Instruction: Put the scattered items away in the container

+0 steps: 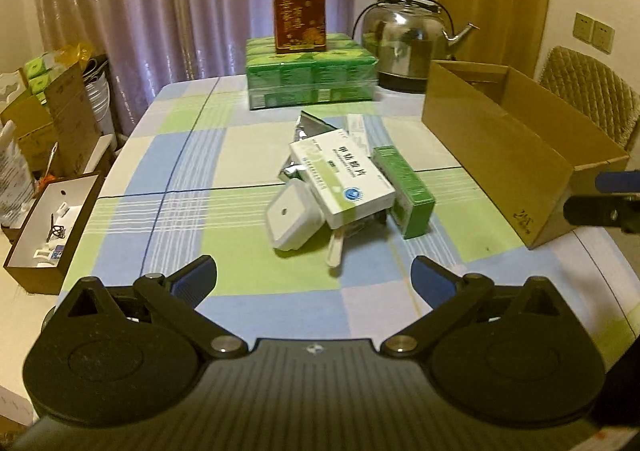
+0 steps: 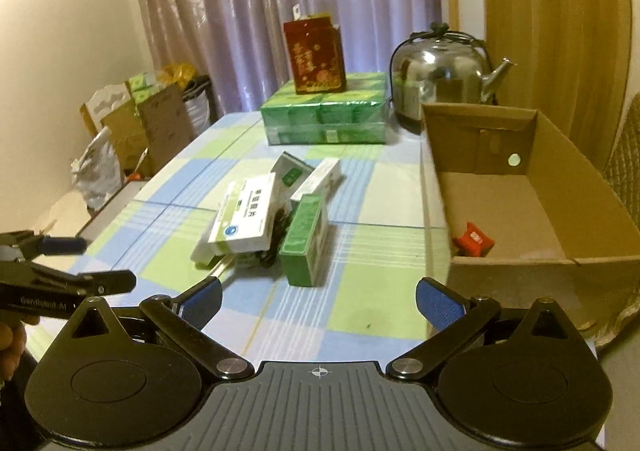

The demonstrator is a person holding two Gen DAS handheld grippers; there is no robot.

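A pile of scattered items lies mid-table: a white-and-green medicine box [image 1: 340, 179] [image 2: 244, 217], a green box [image 1: 404, 189] [image 2: 304, 239], a white square plastic case [image 1: 292, 217], a silver foil pack [image 1: 308, 127], a white carton [image 1: 358, 129] [image 2: 320, 179] and a white stick [image 1: 334, 251]. The open cardboard box [image 1: 500, 155] [image 2: 560, 187] stands to the right, with a small red item [image 2: 474, 239] inside. My left gripper [image 1: 314, 279] [image 2: 92, 263] is open, short of the pile. My right gripper [image 2: 318, 301] [image 1: 600, 193] is open and empty, near the cardboard box's front corner.
At the table's far end, a red box [image 1: 300, 11] stands on stacked green tissue packs [image 1: 312, 79], beside a steel kettle [image 1: 404, 39]. A padded chair [image 1: 592, 95] is behind the cardboard box. Cartons and an open tray [image 1: 52, 227] sit off the table's left edge.
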